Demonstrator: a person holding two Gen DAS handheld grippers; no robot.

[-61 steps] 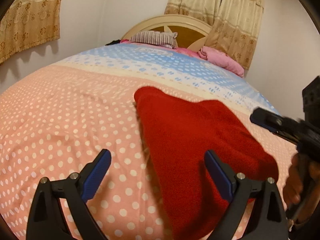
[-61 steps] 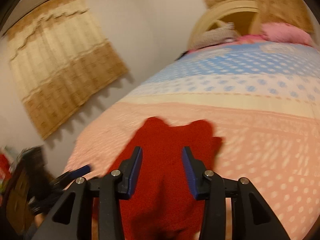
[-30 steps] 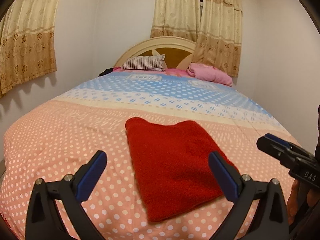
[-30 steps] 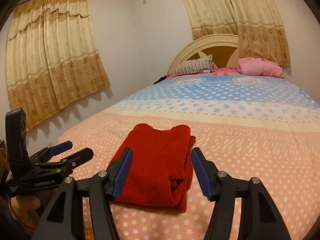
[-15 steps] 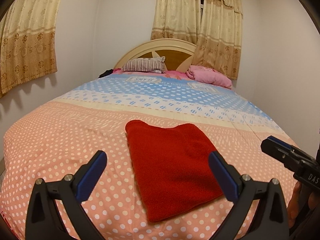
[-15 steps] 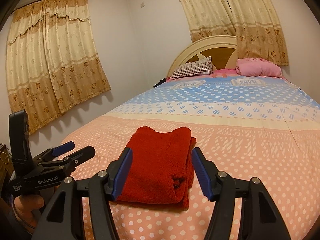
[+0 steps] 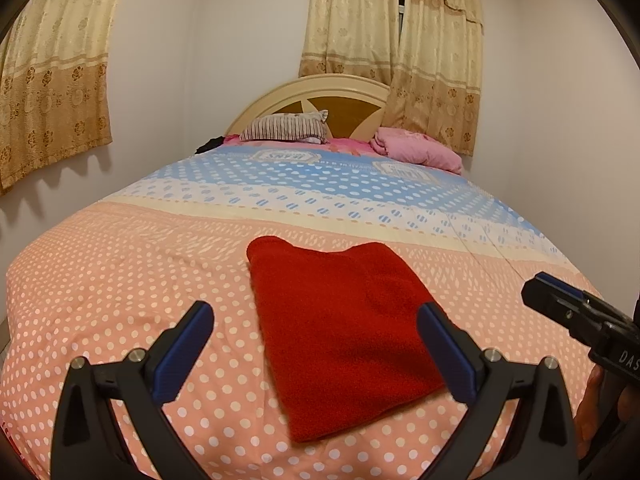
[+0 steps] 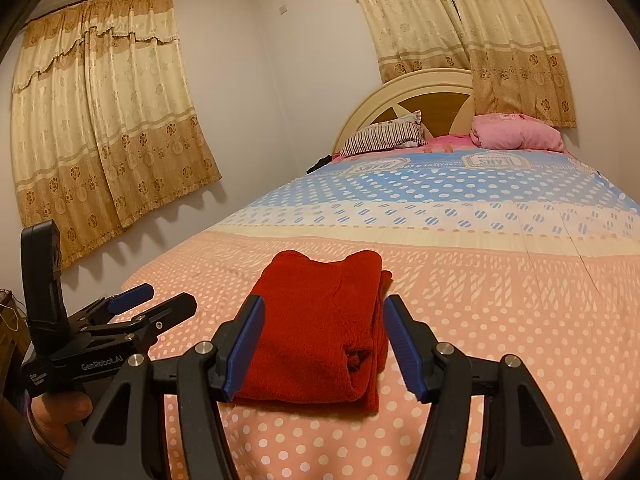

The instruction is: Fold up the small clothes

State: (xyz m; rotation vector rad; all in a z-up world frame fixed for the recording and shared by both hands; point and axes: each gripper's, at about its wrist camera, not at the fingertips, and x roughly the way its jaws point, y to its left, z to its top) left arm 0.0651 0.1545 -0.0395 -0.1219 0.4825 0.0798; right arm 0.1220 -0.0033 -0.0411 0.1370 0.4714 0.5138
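A red fleece garment (image 7: 340,328) lies folded into a flat rectangle on the polka-dot bed cover (image 7: 120,280). It also shows in the right wrist view (image 8: 320,332), with its stacked layers visible along the right edge. My left gripper (image 7: 316,344) is open and empty, held back from the near end of the garment. My right gripper (image 8: 324,344) is open and empty, also held back from the garment's near end. The left gripper shows at the left of the right wrist view (image 8: 148,304), and the right gripper at the right edge of the left wrist view (image 7: 560,304).
A striped pillow (image 7: 286,126) and a pink bundle (image 7: 416,150) lie at the headboard (image 7: 320,92). Curtains (image 8: 100,120) hang on the left wall and behind the bed. The bed's left edge drops away beside the wall.
Both grippers have pulled back and up from the garment, which now lies still and folded. In the last half second almost nothing moved.
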